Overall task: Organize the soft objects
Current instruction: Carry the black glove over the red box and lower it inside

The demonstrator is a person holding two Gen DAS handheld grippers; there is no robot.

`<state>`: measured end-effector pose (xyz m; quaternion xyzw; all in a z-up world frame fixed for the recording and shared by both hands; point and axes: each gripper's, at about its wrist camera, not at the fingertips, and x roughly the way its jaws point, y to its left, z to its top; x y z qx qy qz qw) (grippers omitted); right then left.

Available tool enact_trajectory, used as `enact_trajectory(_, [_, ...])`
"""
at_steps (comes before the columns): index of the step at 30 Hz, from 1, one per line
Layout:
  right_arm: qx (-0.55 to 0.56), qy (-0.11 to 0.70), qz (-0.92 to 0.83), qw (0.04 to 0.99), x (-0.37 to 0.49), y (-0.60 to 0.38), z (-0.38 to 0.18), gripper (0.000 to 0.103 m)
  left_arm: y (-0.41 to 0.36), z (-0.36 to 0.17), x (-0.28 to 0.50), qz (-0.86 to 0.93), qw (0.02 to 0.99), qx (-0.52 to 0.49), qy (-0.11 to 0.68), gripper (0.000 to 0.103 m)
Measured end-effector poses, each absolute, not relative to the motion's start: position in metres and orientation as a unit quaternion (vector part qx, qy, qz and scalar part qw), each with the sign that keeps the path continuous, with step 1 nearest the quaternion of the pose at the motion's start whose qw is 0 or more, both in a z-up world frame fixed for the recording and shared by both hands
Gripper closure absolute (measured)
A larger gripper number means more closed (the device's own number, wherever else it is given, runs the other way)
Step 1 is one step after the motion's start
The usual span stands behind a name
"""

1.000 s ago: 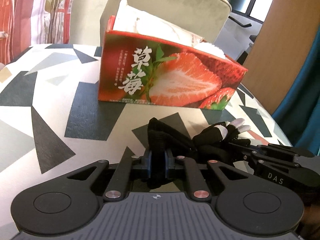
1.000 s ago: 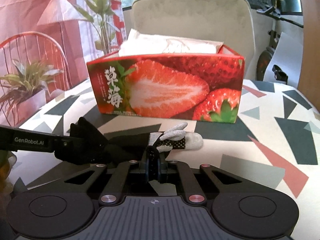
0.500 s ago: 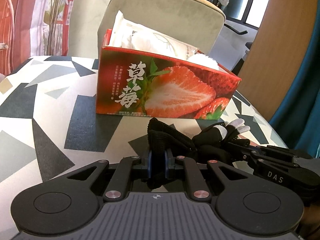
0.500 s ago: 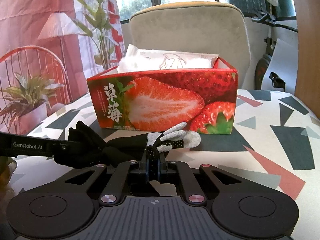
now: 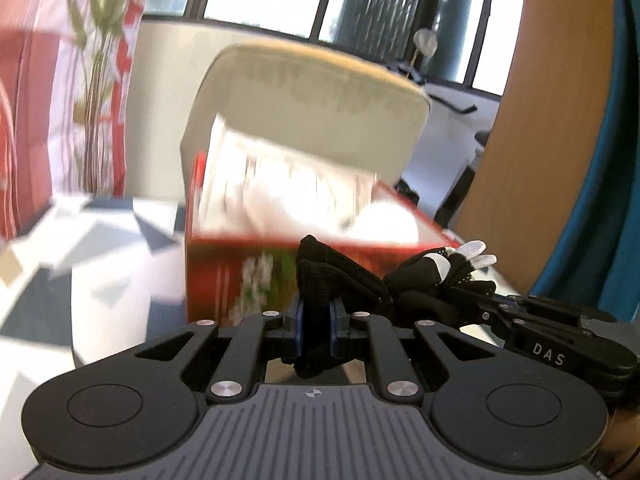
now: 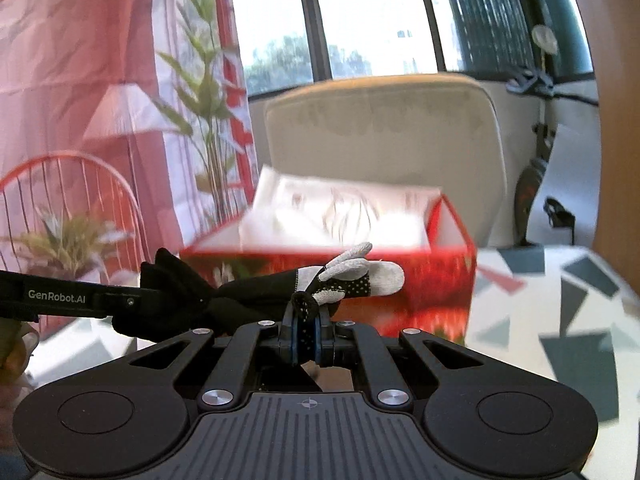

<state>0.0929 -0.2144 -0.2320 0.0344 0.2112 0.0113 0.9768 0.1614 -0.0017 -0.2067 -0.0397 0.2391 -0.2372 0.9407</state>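
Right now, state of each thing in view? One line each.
Black knit glove with grey fingertips: held off the table, stretched between both grippers.
Left gripper: shut on the glove's cuff end.
Right gripper: shut on the glove's finger end.
Red strawberry-print cardboard box: open-topped, upright, white packets inside.

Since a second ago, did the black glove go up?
Yes. The black glove, pinched by both the left gripper and the right gripper, has risen: it was level with the strawberry box's bottom edge, and now reaches its top rim.
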Motion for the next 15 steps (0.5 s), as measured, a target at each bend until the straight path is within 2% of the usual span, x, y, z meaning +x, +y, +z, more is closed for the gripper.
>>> enact_trajectory(7, [0.028,0.185,0.019,0.982,0.144,-0.232,-0.194,0.096,-0.016,-0.169,0.199,-0.236,0.949,-0.018,0.206,0.090])
enact_trajectory(15, [0.038,0.213,0.008,0.976,0.215,-0.255,-0.189,0.096,-0.038,-0.163,0.271,-0.230,0.943,-0.008,0.241,0.090])
